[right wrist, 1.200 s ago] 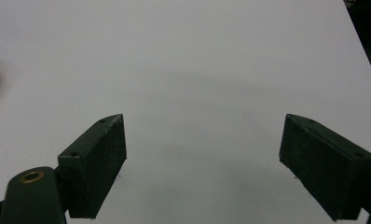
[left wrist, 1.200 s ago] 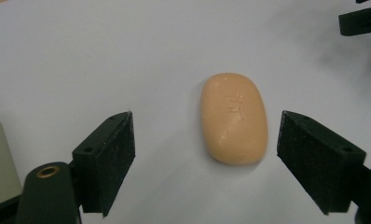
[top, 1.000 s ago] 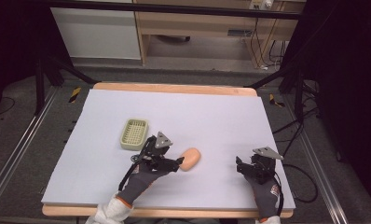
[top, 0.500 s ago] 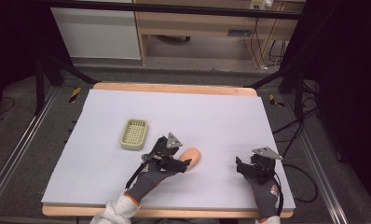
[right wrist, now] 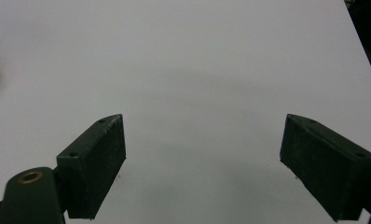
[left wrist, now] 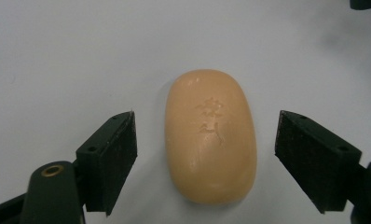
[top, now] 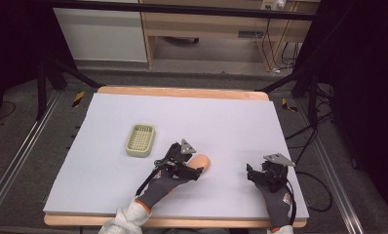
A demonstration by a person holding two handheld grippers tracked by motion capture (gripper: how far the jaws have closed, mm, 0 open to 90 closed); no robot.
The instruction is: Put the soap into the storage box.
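Note:
A peach-coloured bar of soap [top: 203, 161] lies on the white sheet [top: 231, 122], a little right of centre. My left gripper [top: 196, 170] reaches over its near end. In the left gripper view the soap [left wrist: 210, 135] lies lengthwise between the two pads [left wrist: 113, 158], with a gap on each side. The jaws have just been closing a little and stand open, apart from the soap. A pale green slotted soap dish [top: 140, 140] sits to the left of the soap. My right gripper [top: 251, 174] rests at the front right, open [right wrist: 202, 121] over bare sheet.
The sheet covers a wooden table whose edge [top: 182, 91] shows at the back. Dark stand legs and cables [top: 304, 122] run along both sides on the floor. A cabinet and shelf stand behind the table.
My left gripper has moved right and slightly down, from beside the soap to over its near end. The right gripper has stayed still.

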